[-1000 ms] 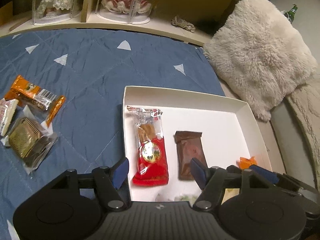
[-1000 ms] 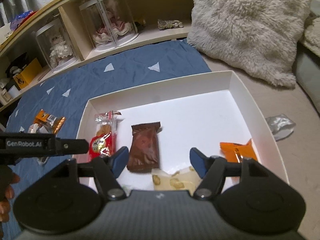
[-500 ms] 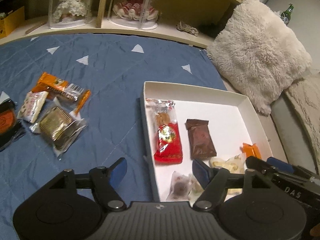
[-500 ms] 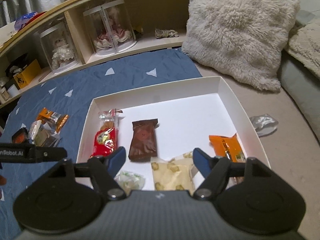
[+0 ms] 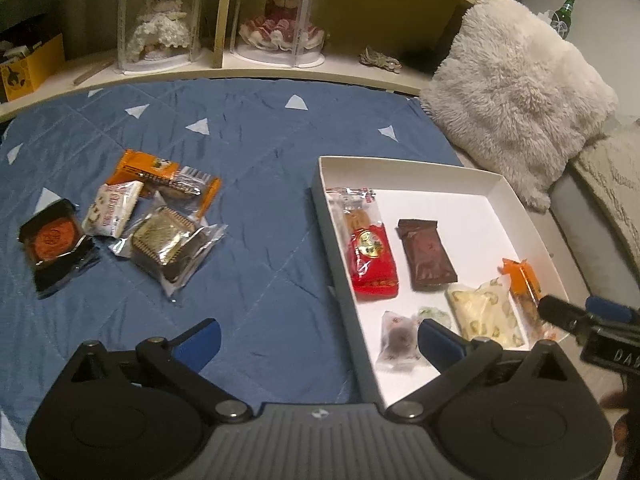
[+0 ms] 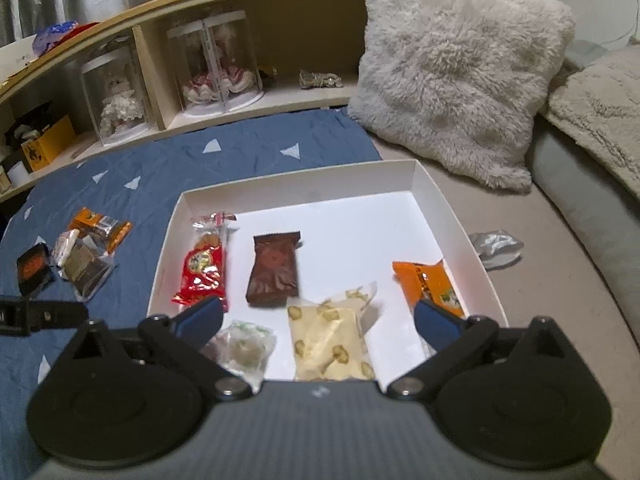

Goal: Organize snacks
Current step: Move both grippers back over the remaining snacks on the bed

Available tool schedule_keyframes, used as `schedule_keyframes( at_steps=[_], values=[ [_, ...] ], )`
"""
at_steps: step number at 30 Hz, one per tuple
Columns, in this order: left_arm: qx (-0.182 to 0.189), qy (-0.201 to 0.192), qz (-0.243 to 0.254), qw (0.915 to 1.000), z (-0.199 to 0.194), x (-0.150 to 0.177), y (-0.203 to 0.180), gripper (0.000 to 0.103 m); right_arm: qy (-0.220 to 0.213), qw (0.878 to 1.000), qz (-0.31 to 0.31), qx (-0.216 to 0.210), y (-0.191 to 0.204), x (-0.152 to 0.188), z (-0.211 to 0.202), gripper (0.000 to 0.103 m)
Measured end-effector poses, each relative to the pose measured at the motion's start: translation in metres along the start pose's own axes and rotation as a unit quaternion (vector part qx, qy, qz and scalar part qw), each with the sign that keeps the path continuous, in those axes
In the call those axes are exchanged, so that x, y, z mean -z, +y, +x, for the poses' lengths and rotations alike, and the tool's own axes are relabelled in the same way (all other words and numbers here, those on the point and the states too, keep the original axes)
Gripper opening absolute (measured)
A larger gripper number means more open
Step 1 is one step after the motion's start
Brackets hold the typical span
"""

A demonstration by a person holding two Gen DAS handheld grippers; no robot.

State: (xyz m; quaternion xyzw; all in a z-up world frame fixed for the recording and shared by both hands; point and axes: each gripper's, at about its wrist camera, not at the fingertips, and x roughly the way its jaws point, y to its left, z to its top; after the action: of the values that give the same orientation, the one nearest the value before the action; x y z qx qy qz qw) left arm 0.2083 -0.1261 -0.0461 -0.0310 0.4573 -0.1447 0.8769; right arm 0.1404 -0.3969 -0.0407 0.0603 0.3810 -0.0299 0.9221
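A white box [image 5: 408, 168] [image 6: 304, 176] lies on the blue quilt and holds a red packet [image 5: 372, 258] [image 6: 202, 270], a brown packet [image 5: 426, 256] [image 6: 275, 270], a yellow-patterned packet [image 5: 484, 314] [image 6: 330, 340], an orange packet [image 5: 524, 280] [image 6: 430, 282] and small clear-wrapped sweets [image 5: 398, 340] [image 6: 244, 346]. Loose snacks sit left of the box: an orange bar [image 5: 160, 172], a white wafer [image 5: 112, 210], a gold cake pack [image 5: 168, 244], a dark mooncake pack [image 5: 54, 242]. My left gripper [image 5: 318, 340] is open above the box's near left corner. My right gripper [image 6: 318, 318] is open over the box's near edge, empty.
A fluffy cream pillow [image 5: 516, 92] [image 6: 452, 68] leans behind the box at right. Shelving with two doll domes [image 5: 164, 32] [image 5: 280, 20] runs along the back. A crumpled silver wrapper [image 6: 496, 246] lies right of the box. A green bottle [image 5: 562, 12] stands far right.
Both grippers have drawn back and up from the box, so more of the quilt and the loose snack pile shows. No snack has moved; both stay open.
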Motion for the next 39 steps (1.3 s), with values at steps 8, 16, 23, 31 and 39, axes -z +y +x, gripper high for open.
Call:
schedule_keyframes(
  at_steps=[8, 16, 23, 31, 39],
  values=[
    [-0.022, -0.014, -0.007, 0.9996, -0.015, 0.008, 0.025, 0.103, -0.006, 1.0, -0.02, -0.021, 0.026, 0.003, 0.0, 0.102],
    [-0.045, -0.022, -0.021, 0.9985, -0.029, 0.011, 0.066, 0.103, -0.01, 0.999, -0.024, -0.031, 0.052, 0.004, 0.016, 0.102],
    [-0.073, -0.031, -0.03, 0.9964, -0.042, 0.015, 0.109, 0.103, -0.022, 0.997, -0.037, -0.069, 0.08, 0.006, 0.026, 0.102],
    [-0.094, -0.038, -0.07, 0.9924, -0.045, 0.017, 0.156, 0.103, -0.032, 0.99, -0.089, -0.106, 0.123, 0.011, 0.038, 0.102],
    [-0.102, -0.05, -0.144, 0.9832, -0.04, 0.019, 0.201, 0.103, -0.047, 0.978, -0.151, -0.134, 0.168, 0.021, 0.055, 0.103]
  ],
)
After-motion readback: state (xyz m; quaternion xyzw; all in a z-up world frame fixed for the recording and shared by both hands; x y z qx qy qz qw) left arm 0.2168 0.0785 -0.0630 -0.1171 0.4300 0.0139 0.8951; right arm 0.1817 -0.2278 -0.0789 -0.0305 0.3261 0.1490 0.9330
